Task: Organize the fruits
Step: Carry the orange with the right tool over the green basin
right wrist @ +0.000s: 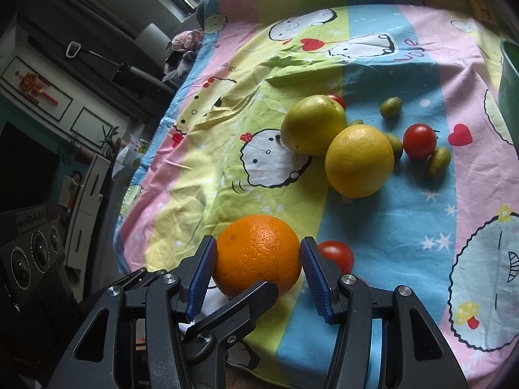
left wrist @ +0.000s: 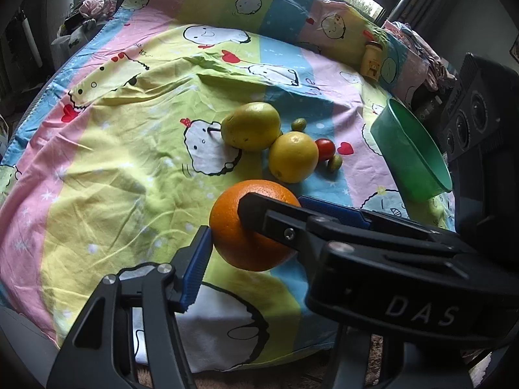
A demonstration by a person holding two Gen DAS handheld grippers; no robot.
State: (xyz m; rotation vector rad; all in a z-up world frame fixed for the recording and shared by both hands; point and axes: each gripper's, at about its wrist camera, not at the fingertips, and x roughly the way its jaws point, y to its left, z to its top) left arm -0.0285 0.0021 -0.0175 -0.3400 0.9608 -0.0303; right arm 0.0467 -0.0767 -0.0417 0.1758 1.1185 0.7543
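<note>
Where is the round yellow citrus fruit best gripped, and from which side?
Grip the yellow citrus fruit across its widest middle, from above on the near side: it is round, and the greenish fruit and red tomato crowd its back and right.

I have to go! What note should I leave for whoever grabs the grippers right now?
Left gripper: seems shut on the orange.
Right gripper: shut on the same orange.
Lemon and the other fruit lie loose on the sheet, beyond the orange.
Bowl: off to the right, no fruit seen in it.
Done: nothing sorted yet.
Left: every fruit.
</note>
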